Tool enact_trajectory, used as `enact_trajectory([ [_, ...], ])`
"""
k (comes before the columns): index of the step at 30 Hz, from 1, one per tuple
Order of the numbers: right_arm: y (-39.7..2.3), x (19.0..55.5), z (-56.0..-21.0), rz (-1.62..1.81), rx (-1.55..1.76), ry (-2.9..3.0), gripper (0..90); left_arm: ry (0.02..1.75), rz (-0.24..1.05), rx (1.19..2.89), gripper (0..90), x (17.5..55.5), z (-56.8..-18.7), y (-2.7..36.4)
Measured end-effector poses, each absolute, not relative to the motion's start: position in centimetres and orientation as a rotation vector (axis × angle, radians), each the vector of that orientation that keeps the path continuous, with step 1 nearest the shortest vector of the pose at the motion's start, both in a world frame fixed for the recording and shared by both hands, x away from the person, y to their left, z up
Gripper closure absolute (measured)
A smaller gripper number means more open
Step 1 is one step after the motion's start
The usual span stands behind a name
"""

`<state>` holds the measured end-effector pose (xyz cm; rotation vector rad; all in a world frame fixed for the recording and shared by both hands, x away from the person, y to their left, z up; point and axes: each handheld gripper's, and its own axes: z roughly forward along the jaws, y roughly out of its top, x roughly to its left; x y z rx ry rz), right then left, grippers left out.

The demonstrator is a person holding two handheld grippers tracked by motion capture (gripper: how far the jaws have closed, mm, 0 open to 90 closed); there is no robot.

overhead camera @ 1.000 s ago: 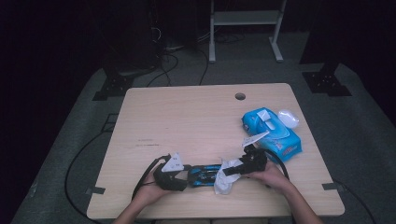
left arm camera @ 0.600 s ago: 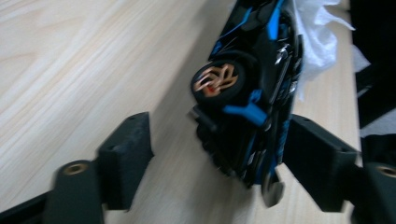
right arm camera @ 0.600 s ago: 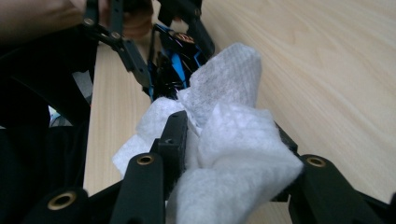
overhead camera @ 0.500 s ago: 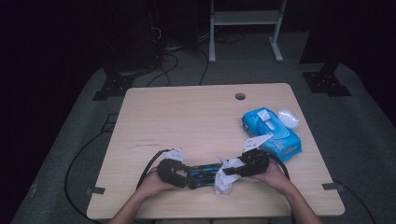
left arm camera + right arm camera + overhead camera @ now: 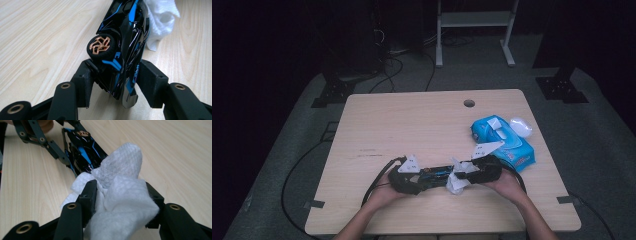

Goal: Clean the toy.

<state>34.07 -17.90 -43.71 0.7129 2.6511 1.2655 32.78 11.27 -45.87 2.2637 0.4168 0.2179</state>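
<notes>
- We see a pale wooden table [image 5: 412, 125] from above, with a person's two forearms coming in from the bottom edge of the frame.
- In the lower middle of the high view, a black and blue toy car [image 5: 435, 173] sits between the two hands, held just above the tabletop.
- The left gripper [image 5: 408, 176], in the lower middle left, pinches one end of the toy car; in the left gripper view its two black jaws press on the car's sides, just below a wheel with a copper-coloured rim [image 5: 100, 46]. These jaws have just been closing on the car.
- The right gripper [image 5: 479, 170], lower middle right, pinches a crumpled white wipe [image 5: 120, 195]; the wad bulges out between and above its jaws. These jaws have just been opening a little, with the wipe between them and touching both.
- In the right gripper view, the far tip of the wipe touches the car's glossy body near the upper middle of the frame.
- A blue pack of wipes [image 5: 502, 140] lies at the right side of the table, its white lid flap [image 5: 520, 126] open.
</notes>
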Motion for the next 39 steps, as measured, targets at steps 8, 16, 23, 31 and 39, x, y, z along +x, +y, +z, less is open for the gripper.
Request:
enact_trajectory([
  [8,-17.9,32.7,-43.4,1.218,0.698,2.641,49.7,0.41,0.133,2.245,44.5,32.4,-46.0,11.6],
  [16,-19.7,31.7,-41.9,1.291,0.795,2.512,70.8,0.42,0.101,2.179,55.2,32.3,-45.8,11.7],
  [23,-16.3,30.8,-41.3,1.211,0.782,2.374,80.5,0.456,0.137,2.162,57.7,31.4,-45.6,11.0],
  [31,-12.9,29.4,-43.0,1.188,0.656,2.35,81.9,0.469,0.126,2.144,57.7,31.3,-45.8,10.7],
  [39,-13.3,29.9,-43.0,1.229,0.765,2.33,82.1,0.425,0.117,2.15,58.3,31.0,-46.0,9.9],
])
